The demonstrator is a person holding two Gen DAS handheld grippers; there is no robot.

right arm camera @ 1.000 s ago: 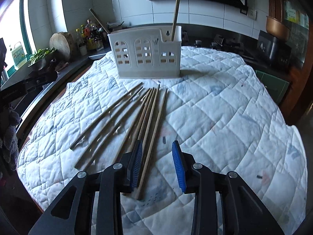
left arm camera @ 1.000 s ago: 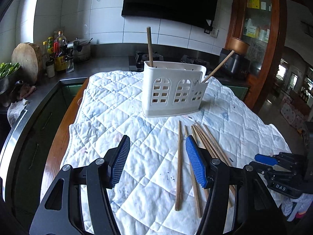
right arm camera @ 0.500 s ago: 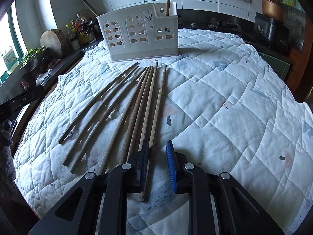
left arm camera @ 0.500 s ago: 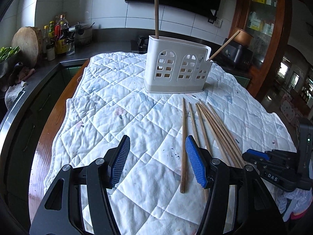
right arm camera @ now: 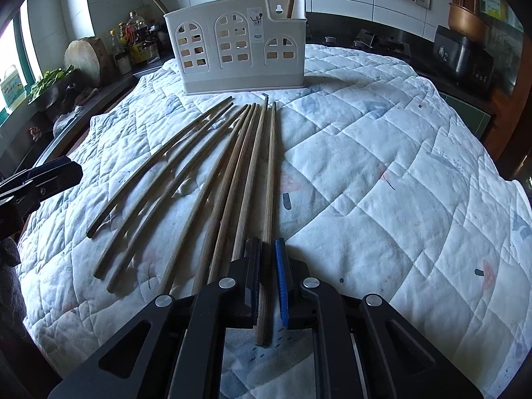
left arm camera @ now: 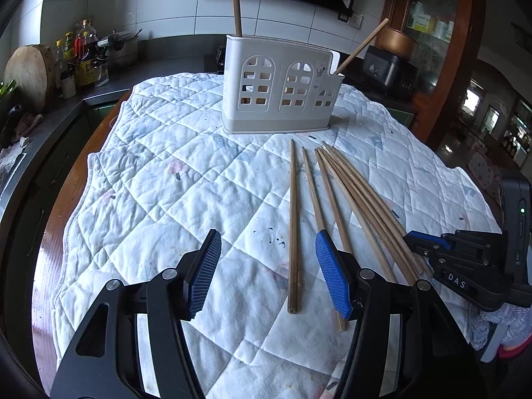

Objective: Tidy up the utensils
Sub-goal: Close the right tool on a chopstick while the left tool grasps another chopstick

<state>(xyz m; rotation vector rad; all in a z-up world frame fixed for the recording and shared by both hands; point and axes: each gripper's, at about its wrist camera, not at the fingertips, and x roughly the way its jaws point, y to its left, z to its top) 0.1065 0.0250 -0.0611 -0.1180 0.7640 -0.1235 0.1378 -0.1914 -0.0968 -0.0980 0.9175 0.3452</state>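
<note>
A: Where the quilted cloth point(right arm camera: 382, 153) covers the table, the chopsticks point(right arm camera: 229, 179) lie as a fan of thin brown wooden sticks, their far tips gathered near the white utensil holder point(right arm camera: 239, 46) and their near ends spread toward the cameras.

B: And the holder itself?

A: It is a white plastic box with arched, window-like cut-outs, standing upright at the far side of the cloth. Two sticks rise out of it, one nearly upright point(left arm camera: 236, 1) and one leaning outward point(left arm camera: 360, 48).

B: How do the grippers stand?

A: The right gripper point(right arm camera: 267, 276) has just been closing, and its blue pads now pinch the rightmost chopstick point(right arm camera: 270, 166) near its close end, which sticks out behind the pads. The left gripper point(left arm camera: 267, 277) has its fingers spread wide over the cloth; the leftmost chopstick point(left arm camera: 293, 219) lies between them, nearer the right finger, and neither pad touches it.

B: What can't be made out?

A: In the left wrist view, the near ends of the bundled sticks vanish behind the right gripper's dark body at the frame's right edge. The next stick over passes under the left gripper's right finger. How many sticks lie in the tight bundle is hard to count, since they overlap. The holder's inner compartments are not visible, so which one each standing stick occupies cannot be told.
</note>
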